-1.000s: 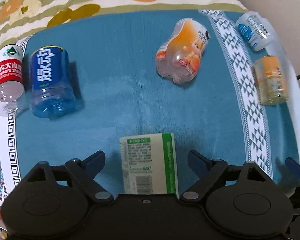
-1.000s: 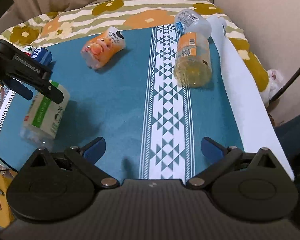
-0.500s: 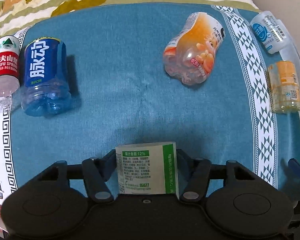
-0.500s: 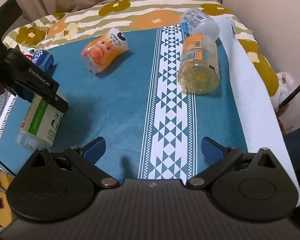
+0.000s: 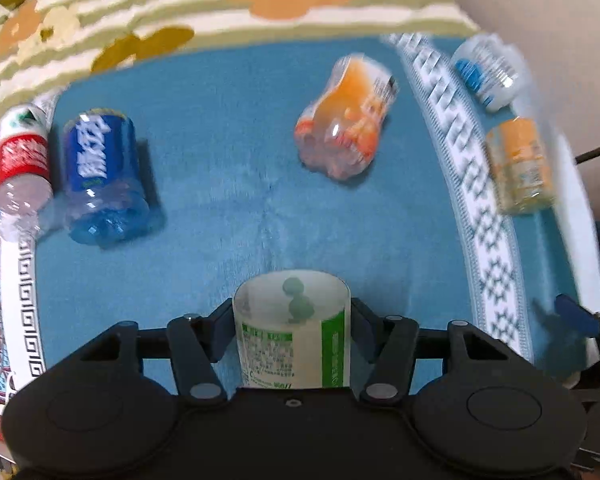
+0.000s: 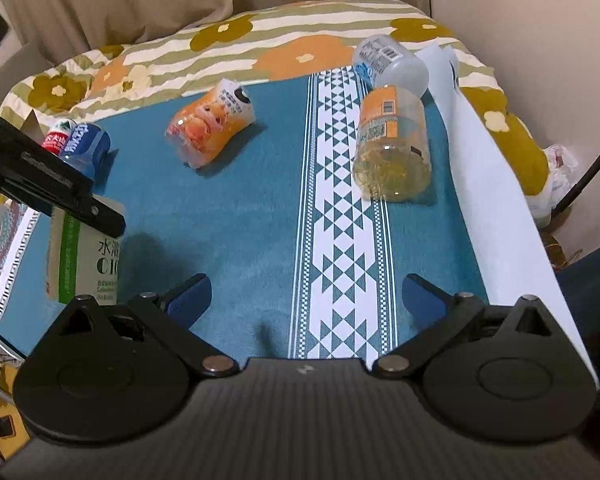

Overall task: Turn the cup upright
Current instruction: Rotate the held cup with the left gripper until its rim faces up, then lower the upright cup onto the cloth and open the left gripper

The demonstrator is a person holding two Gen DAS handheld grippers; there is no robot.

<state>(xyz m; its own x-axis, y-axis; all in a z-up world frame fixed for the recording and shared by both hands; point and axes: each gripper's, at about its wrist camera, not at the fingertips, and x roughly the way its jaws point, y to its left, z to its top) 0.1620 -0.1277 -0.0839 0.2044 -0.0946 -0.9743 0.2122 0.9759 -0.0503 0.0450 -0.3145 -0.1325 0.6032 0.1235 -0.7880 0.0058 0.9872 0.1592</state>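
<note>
Since a second ago the left gripper (image 5: 291, 320) has clamped the green-label bottle (image 5: 293, 332) and tilted it near upright, just above the blue cloth (image 5: 227, 216); the right gripper (image 6: 306, 292) hangs open, well apart.

right gripper (image 6: 304, 294) gapes over the blue cloth (image 6: 227, 216); left gripper (image 6: 87, 216) clamps the green-labelled bottle (image 6: 84, 262).
</note>
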